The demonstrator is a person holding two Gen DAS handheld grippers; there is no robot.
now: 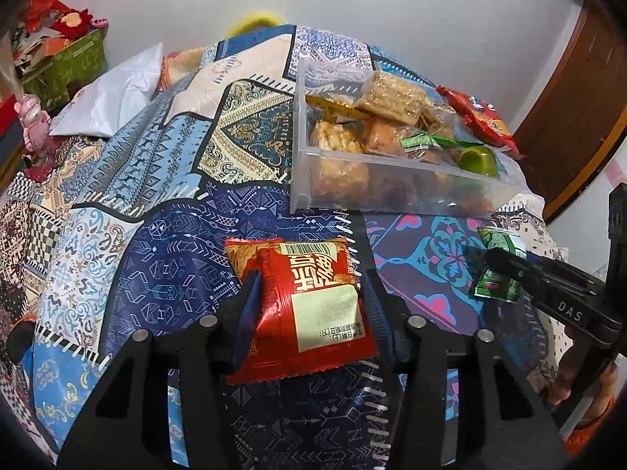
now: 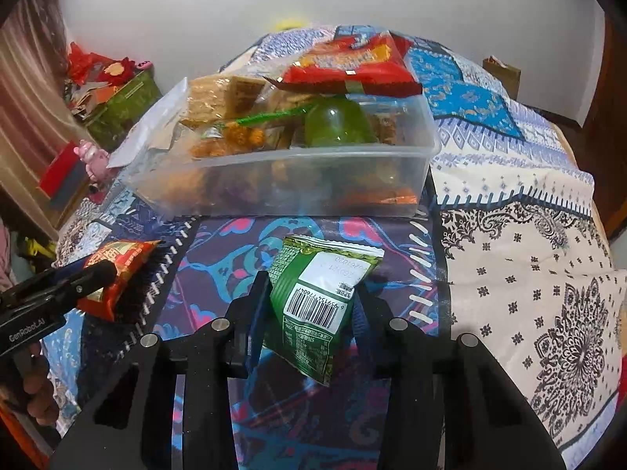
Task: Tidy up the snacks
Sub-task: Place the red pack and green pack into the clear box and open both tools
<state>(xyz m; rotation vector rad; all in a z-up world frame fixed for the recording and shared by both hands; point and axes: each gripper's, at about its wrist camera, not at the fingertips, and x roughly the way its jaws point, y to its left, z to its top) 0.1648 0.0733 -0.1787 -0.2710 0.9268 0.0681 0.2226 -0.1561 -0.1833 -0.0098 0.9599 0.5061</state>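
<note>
Two packets are in hand, one per gripper. The left gripper [image 1: 311, 286] pinches a red foil snack packet with a cream label [image 1: 303, 305] by its side edges, pads pressed into the wrapper. The right gripper [image 2: 309, 297] likewise clamps a green foil snack packet with a barcode label [image 2: 317, 297], which is puckered between the pads. Both packets sit just above the patterned patchwork tablecloth [image 1: 156, 243], near the front wall of the clear rectangular plastic storage box [image 2: 392, 156], which lies beyond them and is well filled: wrapped biscuits, a green plastic cup-shaped item [image 2: 337, 123], a large red bag [image 2: 352, 66] resting across the top.

Step in hand, as I judge it: pick-up done, transfer to the box pending.

Next move calls for lifting each packet over the near wall and releasing where space remains. The box is crowded; a packet dropped on the heap may slide off.
</note>
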